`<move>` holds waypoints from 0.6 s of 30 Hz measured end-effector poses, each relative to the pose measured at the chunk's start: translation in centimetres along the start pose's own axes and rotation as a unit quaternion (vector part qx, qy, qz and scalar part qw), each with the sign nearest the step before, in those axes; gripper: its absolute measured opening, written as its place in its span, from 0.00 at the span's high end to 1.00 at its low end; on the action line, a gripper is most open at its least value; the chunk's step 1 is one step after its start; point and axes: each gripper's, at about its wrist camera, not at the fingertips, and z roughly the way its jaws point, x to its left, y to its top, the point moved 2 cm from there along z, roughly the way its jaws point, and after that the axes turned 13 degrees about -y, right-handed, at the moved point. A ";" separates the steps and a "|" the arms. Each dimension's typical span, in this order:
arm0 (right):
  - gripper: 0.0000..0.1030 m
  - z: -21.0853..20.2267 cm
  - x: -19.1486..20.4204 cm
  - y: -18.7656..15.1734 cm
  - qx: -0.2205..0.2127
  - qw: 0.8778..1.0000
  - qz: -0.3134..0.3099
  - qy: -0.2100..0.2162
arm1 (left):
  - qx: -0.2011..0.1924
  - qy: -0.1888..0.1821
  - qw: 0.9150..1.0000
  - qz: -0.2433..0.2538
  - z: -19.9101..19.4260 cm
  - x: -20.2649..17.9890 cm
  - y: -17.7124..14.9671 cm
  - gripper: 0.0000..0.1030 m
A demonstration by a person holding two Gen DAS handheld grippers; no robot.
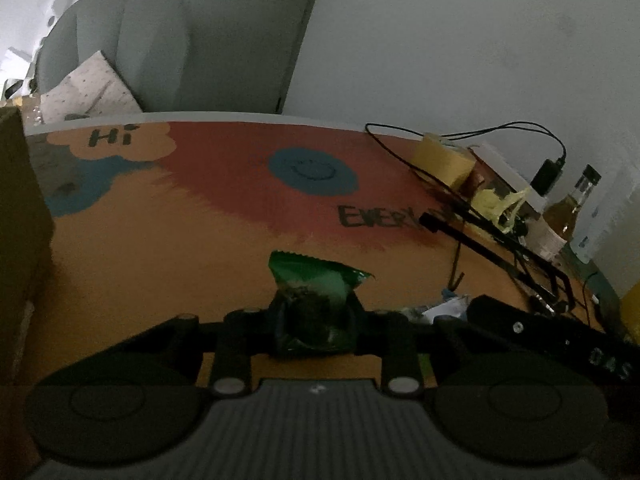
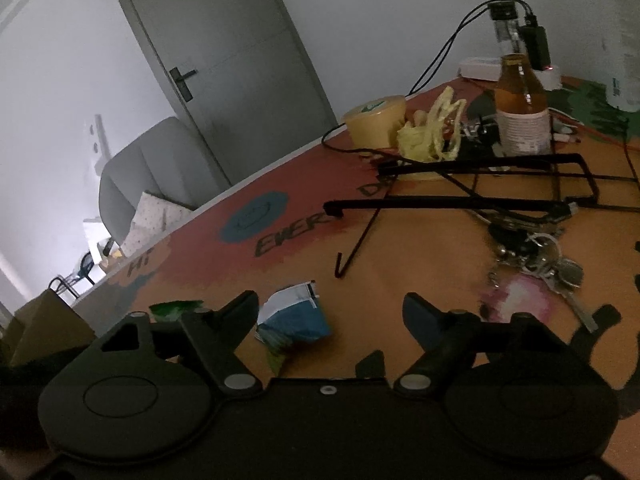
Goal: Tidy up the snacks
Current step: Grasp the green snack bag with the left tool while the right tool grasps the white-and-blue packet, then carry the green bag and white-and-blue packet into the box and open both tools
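the left gripper [image 1: 316,316] is clamped on a green snack packet [image 1: 316,284], its two fingers pressed against the crumpled lower part while the crimped top sticks up above them. the packet sits near the front of the painted table [image 1: 160,240], well short of the blue smiley circle [image 1: 312,171] farther back.

the right gripper [image 2: 330,312] has its fingers apart, with nothing pinched between them. a blue and white snack packet [image 2: 294,314] lies on the table in the gap, closer to the left finger [image 2: 240,312]; whether that finger touches it cannot be told. a corner of the green packet shows just left of that finger.

far right on the table stand a glass bottle [image 2: 520,104] of amber liquid, a yellow tub [image 2: 376,122] and a crumpled yellow bag [image 2: 434,130]. a black wire rack [image 2: 480,184] lies tilted in front of them, with a bunch of keys [image 2: 540,256] near it. a cardboard box [image 2: 44,328] stands at the left edge.
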 end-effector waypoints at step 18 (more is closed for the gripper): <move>0.47 2.4 3.9 -0.3 -0.007 0.996 -0.087 -0.025 | -0.010 0.044 0.999 -0.001 -3.1 2.2 -0.1 0.74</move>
